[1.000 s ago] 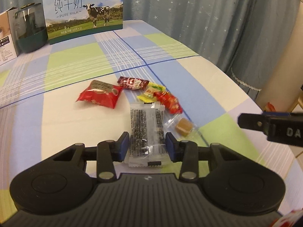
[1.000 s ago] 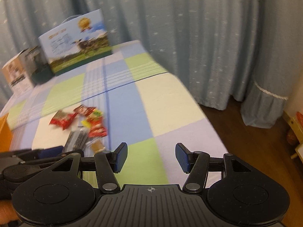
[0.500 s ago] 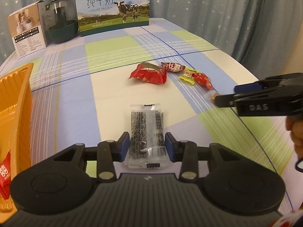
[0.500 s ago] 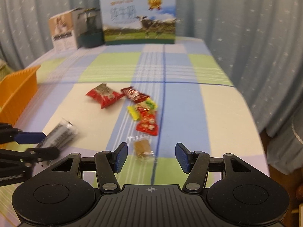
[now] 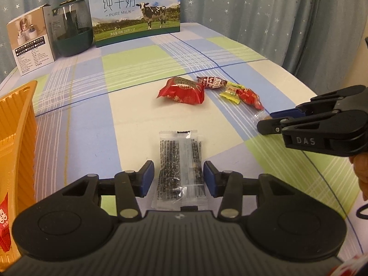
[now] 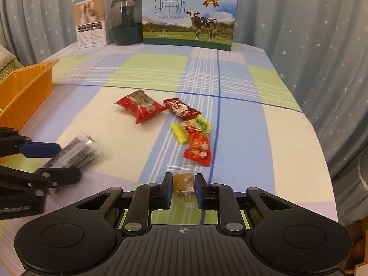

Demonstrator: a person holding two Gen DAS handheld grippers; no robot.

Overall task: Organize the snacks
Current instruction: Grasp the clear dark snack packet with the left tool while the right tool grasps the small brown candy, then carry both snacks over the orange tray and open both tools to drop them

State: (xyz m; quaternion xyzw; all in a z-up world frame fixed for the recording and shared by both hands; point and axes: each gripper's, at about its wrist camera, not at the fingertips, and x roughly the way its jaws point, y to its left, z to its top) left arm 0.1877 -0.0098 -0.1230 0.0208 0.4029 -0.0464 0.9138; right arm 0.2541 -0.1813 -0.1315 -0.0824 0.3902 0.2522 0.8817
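Checked-cloth surface (image 6: 230, 87), star curtains behind. Left gripper (image 5: 179, 179) fingers clamped on sesame-bar packet (image 5: 180, 161); right gripper (image 6: 183, 189) fingers closed on brown candy (image 6: 182, 181). Step: pickup w/ both. Next, prob.: carry to orange tray (image 6: 25, 87), lift clear of other snacks.

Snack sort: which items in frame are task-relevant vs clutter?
Task items:
- sesame bar pack, in left gripper
- clear-wrapped brown candy, between the fingers of right gripper
- large red packet
- dark red candy
- yellow candy
- small red candy
- orange bin

Clutter:
- milk carton box
- dark jar
- white product box
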